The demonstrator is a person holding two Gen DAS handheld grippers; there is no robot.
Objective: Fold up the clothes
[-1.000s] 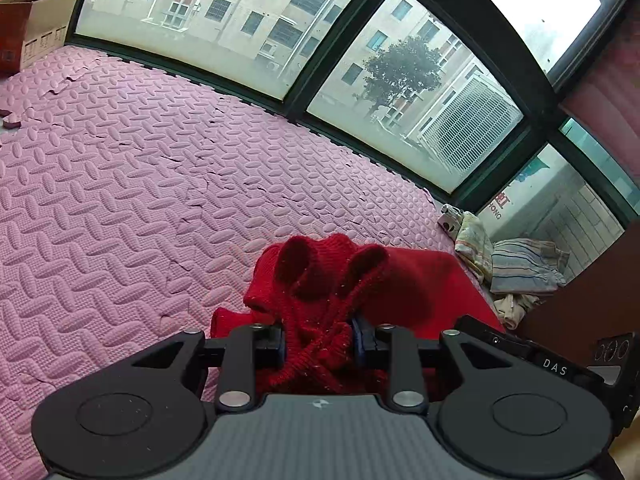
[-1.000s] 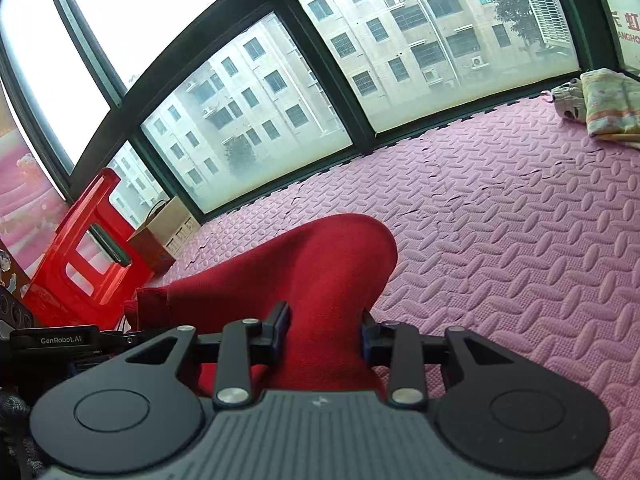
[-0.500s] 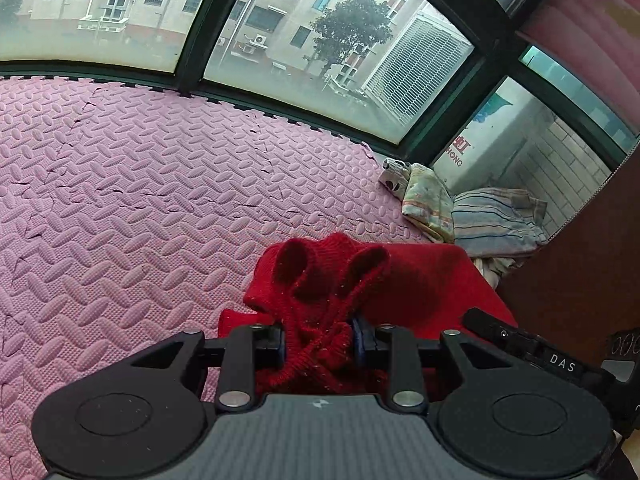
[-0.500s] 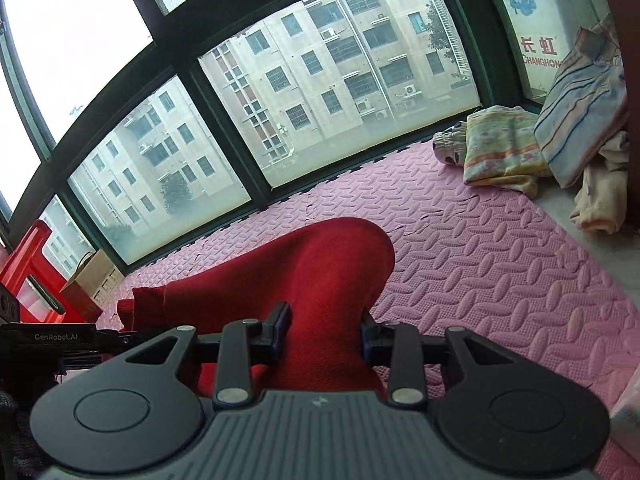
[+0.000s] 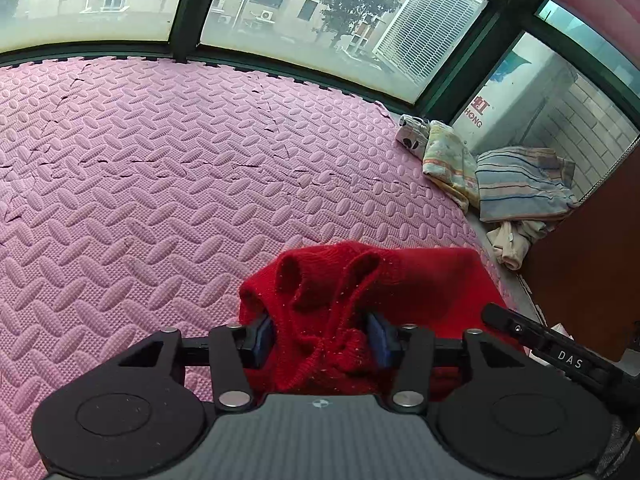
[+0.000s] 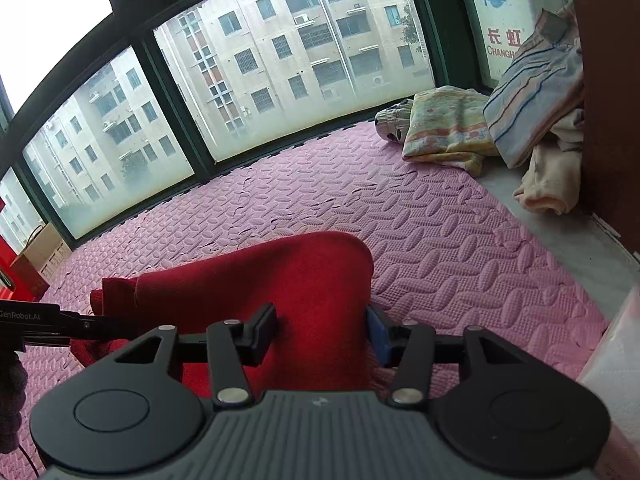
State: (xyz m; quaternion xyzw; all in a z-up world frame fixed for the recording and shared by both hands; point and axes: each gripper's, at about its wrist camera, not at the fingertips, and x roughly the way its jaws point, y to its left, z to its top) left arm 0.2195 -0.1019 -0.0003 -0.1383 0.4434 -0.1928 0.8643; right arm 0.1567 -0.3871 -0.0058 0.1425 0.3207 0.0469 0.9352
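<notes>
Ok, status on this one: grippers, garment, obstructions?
Left gripper shut on red sweater; right gripper shut on it too. Sweater bunched, held above pink mat. Folded clothes pile far right, clear.

"DAS" – right gripper (image 5: 568, 356); "GenRobot.AI" – left gripper (image 6: 24, 314); "CHANG" – wall sign (image 6: 502, 46).

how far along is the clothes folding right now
Done: a small pile of folded pieces, a yellow printed cloth and a striped cloth, lies at the far edge of the pink foam mat.
In hand: the red knit garment, clamped by both the left gripper and the right gripper, bunched and off the mat.
Left: laying it down and folding it; no fold is finished yet.
</notes>
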